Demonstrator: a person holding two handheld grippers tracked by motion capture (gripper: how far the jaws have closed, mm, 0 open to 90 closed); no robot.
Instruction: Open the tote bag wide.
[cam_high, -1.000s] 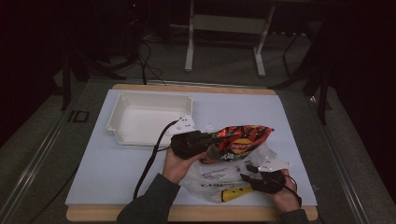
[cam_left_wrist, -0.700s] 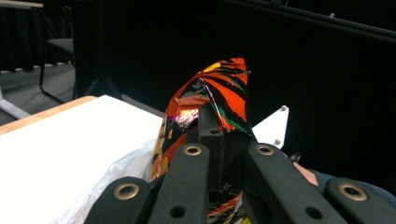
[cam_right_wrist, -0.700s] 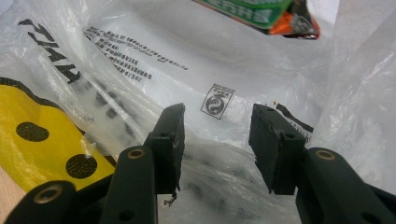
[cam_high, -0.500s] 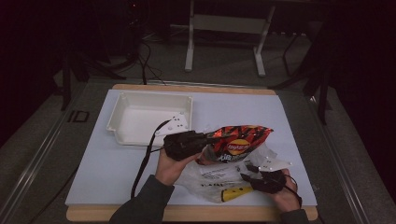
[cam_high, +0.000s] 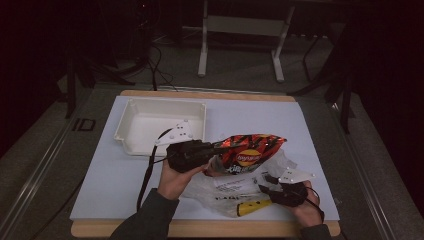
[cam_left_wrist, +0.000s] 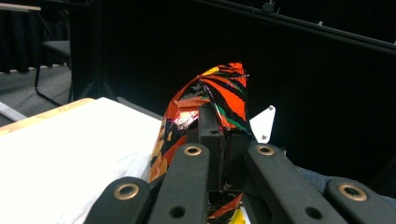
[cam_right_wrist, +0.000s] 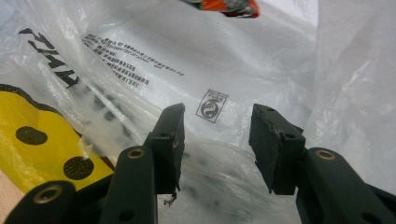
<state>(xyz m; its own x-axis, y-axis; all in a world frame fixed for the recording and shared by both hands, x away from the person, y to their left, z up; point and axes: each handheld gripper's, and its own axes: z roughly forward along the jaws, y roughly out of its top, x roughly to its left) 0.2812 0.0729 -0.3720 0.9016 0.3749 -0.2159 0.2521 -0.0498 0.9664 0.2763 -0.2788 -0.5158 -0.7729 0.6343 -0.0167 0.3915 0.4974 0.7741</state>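
Chip bag (cam_high: 249, 154) hung pinched by its end between the pressed-together jaws of our left gripper (cam_high: 216, 149), stretching away from them above the clear plastic bag (cam_high: 235, 186), apparently being drawn free. Our right gripper (cam_high: 265, 184), jaws spread, rested against that film to steady it. Beyond the left gripper, the white tray (cam_high: 131, 127) sat empty.

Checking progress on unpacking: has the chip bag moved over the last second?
Yes. The chip bag, clamped in the left gripper, has shifted left toward the white tray, away from the plastic bag.
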